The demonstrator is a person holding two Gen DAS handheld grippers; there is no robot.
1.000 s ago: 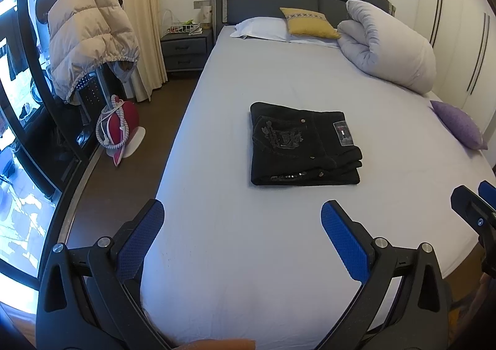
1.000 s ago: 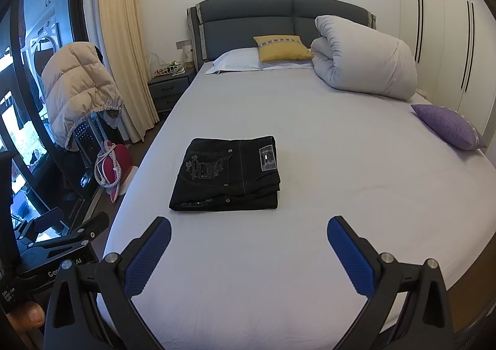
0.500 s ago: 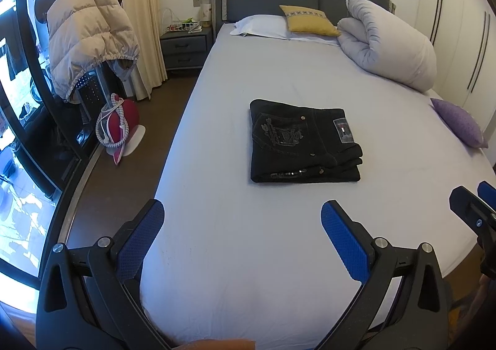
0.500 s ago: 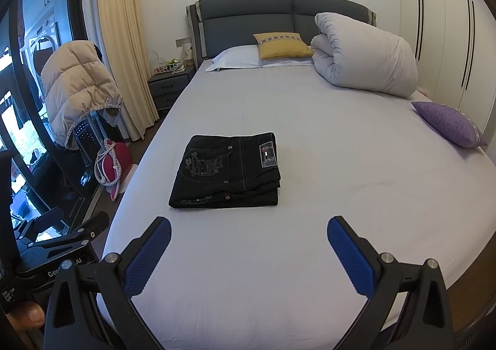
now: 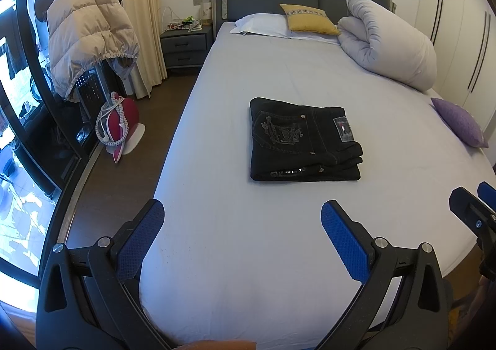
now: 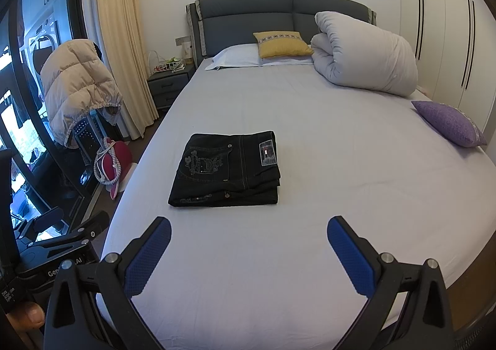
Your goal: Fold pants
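Right wrist view alone shows a thumb [image 6: 29,317]; both grippers' jaws gape empty before folded pants [image 6: 228,170].

We hold our left gripper [image 5: 241,219] level with its jaws spread wide, blue pads [image 5: 344,244] facing each other and gripping nothing. Our right gripper [image 6: 248,235] sits the same way, jaws wide apart and empty. A fingertip [image 6: 29,317] of ours shows at the lower left edge.
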